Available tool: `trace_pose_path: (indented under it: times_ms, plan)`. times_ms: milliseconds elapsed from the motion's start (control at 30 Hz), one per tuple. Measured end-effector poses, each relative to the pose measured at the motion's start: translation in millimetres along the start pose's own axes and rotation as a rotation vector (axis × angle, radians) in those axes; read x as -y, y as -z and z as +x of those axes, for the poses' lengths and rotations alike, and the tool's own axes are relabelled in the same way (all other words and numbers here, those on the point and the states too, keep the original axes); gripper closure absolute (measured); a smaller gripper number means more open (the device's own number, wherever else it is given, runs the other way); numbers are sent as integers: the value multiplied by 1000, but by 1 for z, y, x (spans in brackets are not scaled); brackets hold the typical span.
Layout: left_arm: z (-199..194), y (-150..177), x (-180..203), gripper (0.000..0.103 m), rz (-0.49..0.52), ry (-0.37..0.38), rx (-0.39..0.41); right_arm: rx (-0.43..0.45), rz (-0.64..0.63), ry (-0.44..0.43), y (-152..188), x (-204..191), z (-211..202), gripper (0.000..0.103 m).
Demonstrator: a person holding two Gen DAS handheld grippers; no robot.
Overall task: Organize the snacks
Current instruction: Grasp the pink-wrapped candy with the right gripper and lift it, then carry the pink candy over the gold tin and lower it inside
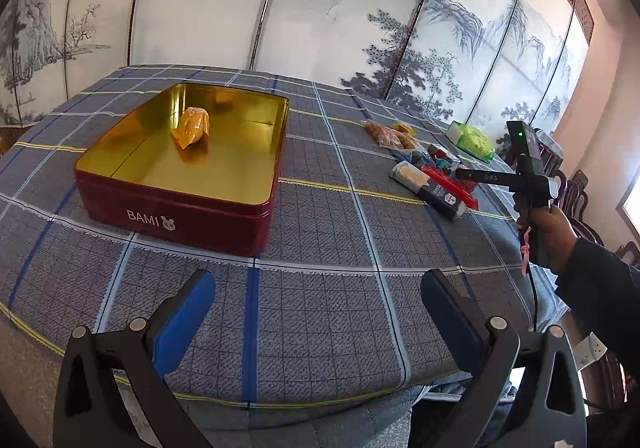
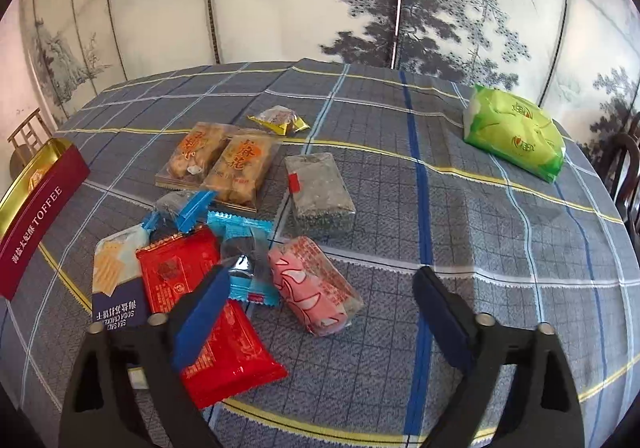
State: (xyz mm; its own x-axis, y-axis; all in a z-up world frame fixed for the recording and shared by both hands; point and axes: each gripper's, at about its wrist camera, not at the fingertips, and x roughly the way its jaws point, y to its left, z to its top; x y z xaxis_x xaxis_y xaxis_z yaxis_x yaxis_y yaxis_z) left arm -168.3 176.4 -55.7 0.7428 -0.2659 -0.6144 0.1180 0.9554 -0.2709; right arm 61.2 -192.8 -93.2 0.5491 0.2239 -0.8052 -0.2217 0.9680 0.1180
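Note:
A red tin [image 1: 176, 208] with a gold inside stands open on the checked tablecloth and holds one orange wrapped snack [image 1: 192, 127]. Its end also shows in the right wrist view [image 2: 36, 216]. My left gripper [image 1: 316, 288] is open and empty, above the table's near edge, in front of the tin. My right gripper [image 2: 320, 284] is open and empty, just above a pile of snacks: a pink pack [image 2: 314, 284], red packs [image 2: 224, 344], blue wrappers [image 2: 244, 244], a cracker pack [image 2: 116, 288], two orange packs [image 2: 216, 164] and a grey block [image 2: 320, 196].
A green tissue pack [image 2: 516, 132] lies at the far right of the table. A small yellow snack [image 2: 280, 120] lies behind the pile. A painted folding screen stands behind the table. Dark chairs [image 1: 580, 196] stand at the right.

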Motion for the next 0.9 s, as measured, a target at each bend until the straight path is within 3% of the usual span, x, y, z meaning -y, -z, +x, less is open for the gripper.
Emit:
trace_pose_path:
  times_ms: [67, 267, 500, 733, 900]
  plan:
    - [-3, -1, 2, 2, -3, 8, 6, -27, -1, 14, 1, -2, 7, 77]
    - [-8, -5, 10, 2, 10, 33, 33, 43, 16, 39, 3, -5, -21, 78]
    - [-7, 2, 29, 2, 78, 49, 57, 203, 68, 58, -37, -18, -84, 78]
    - [-31, 10, 16, 2, 94, 4, 112, 313, 45, 21, -88, -71, -120, 78]
    - [-42, 17, -1, 2, 52, -23, 121, 356, 18, -25, -111, -113, -134, 78]
